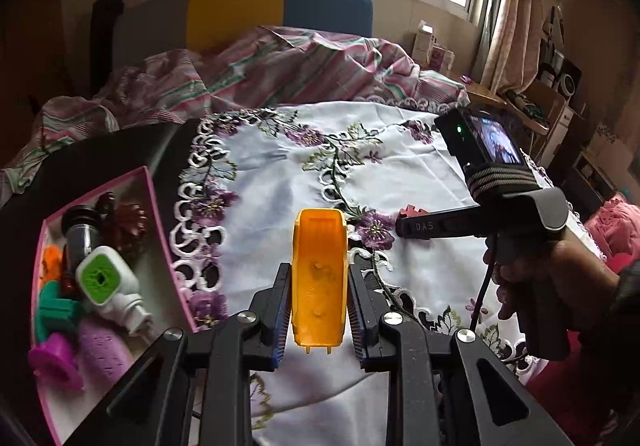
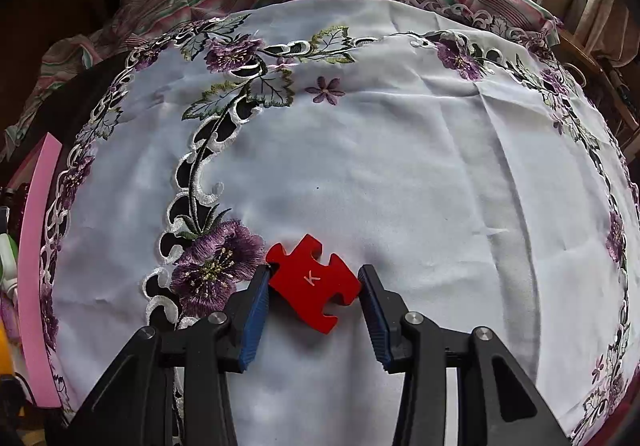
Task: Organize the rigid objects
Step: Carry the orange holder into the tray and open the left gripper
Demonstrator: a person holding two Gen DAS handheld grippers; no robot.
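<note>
Red puzzle piece [image 2: 314,282] near edge possibly hidden behind right hand-held gripper [image 2: 314,310]

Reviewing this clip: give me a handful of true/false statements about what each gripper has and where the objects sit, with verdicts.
1. The left gripper is shut on an orange plastic piece. True.
2. The red puzzle piece bears the letter M. False: it is marked K.
3. The red puzzle piece lies on the embroidered white cloth, between the right gripper fingers. True.
4. The pink box holds nothing. False: it contains several items, including a white and green piece.
5. The pink box sits right of the cloth in the left wrist view. False: it sits left.
</note>
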